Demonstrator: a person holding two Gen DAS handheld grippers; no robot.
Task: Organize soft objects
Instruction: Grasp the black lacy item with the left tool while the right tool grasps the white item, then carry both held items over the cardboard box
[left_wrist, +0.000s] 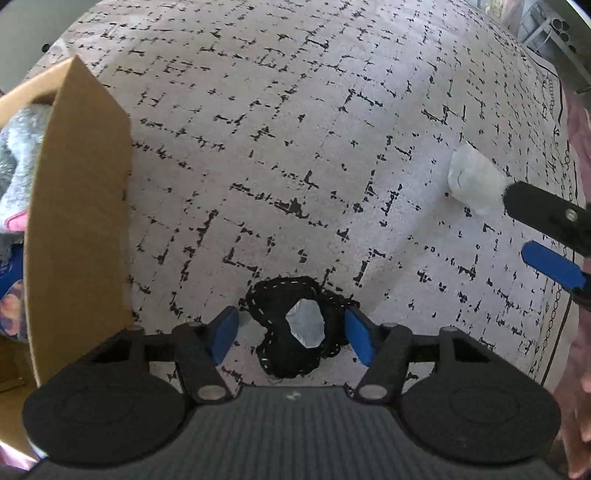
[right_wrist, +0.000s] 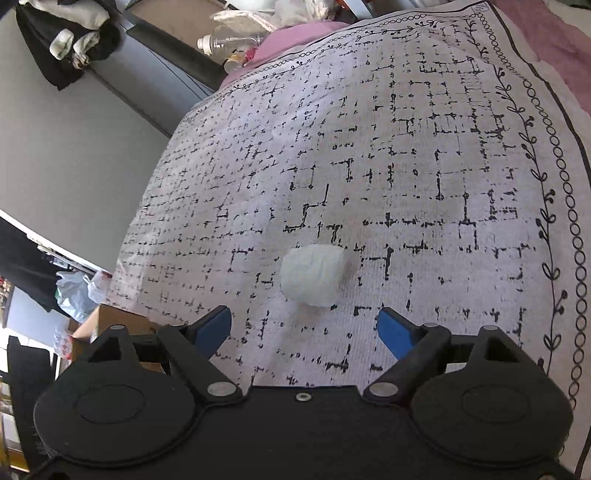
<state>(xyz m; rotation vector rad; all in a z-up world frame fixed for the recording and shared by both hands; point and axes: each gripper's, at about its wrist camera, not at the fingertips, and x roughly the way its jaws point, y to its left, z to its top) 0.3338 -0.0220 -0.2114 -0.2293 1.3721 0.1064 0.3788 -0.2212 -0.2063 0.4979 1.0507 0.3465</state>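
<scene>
My left gripper (left_wrist: 291, 330) straddles the limp black pouch (left_wrist: 295, 328) near the box (left_wrist: 79, 221), jaws apart, while my right gripper (right_wrist: 304, 326), also apart, nears the light, squashy white roll (right_wrist: 312, 275), best pinched mid-body.

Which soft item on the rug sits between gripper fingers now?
The black crocheted piece, between the left gripper fingers. The white bundle lies ahead of the right gripper, outside them.

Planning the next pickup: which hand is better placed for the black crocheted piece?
Left. The left gripper already straddles the black crocheted piece; the right gripper faces the white soft roll.
</scene>
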